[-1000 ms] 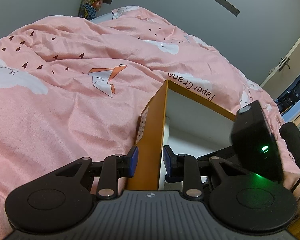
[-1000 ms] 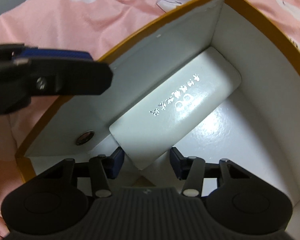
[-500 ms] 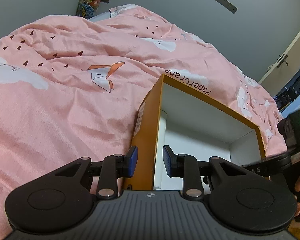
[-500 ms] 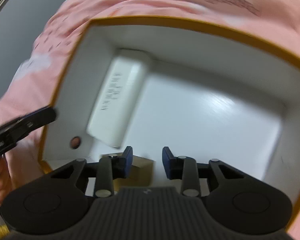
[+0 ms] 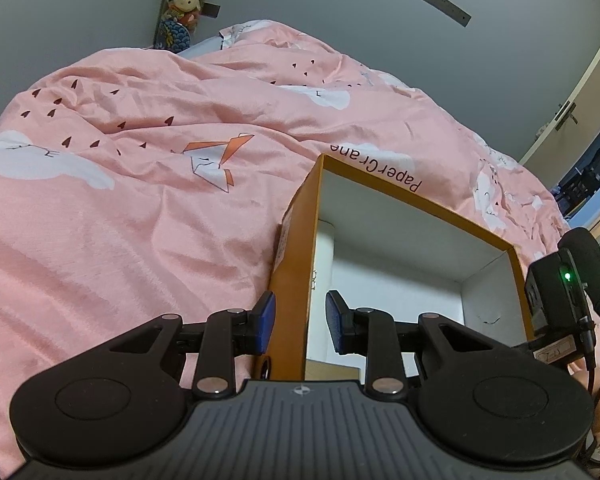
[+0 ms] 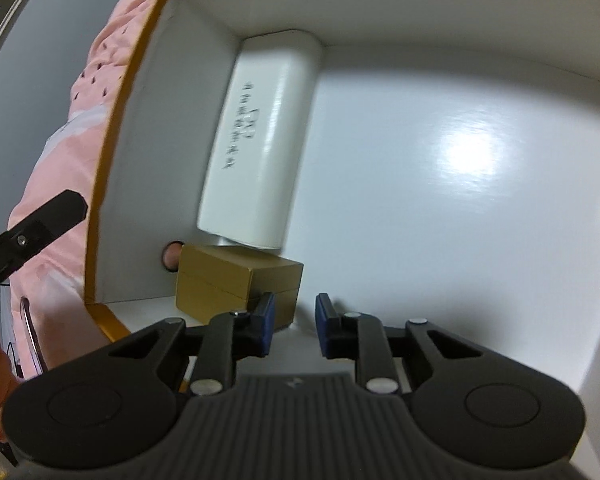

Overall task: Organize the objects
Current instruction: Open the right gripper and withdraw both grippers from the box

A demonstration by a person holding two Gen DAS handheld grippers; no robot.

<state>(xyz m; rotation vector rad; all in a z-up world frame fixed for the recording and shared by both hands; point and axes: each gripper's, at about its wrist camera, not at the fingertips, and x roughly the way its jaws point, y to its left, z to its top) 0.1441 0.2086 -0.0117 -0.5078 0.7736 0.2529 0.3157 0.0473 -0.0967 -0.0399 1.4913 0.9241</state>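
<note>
Inside the orange box (image 6: 112, 152), the white case (image 6: 260, 140) is lying flat along the left wall, its long axis running from the near side toward the far corner, printed side facing up. Just in front of its near end a small gold box (image 6: 236, 284) is sitting on the white floor, touching or nearly touching the case; I can't quite tell which. I'm holding the right gripper (image 6: 294, 326) tilted steeply down over the box floor, and its jaws are closing with nothing between them, the left pad just in front of the gold box. My left gripper (image 5: 300, 320) is angled down too, clamped on the box's near-left wall (image 5: 292, 280), one pad outside and one inside. All of it is resting on the pink duvet (image 5: 140, 200).
</note>
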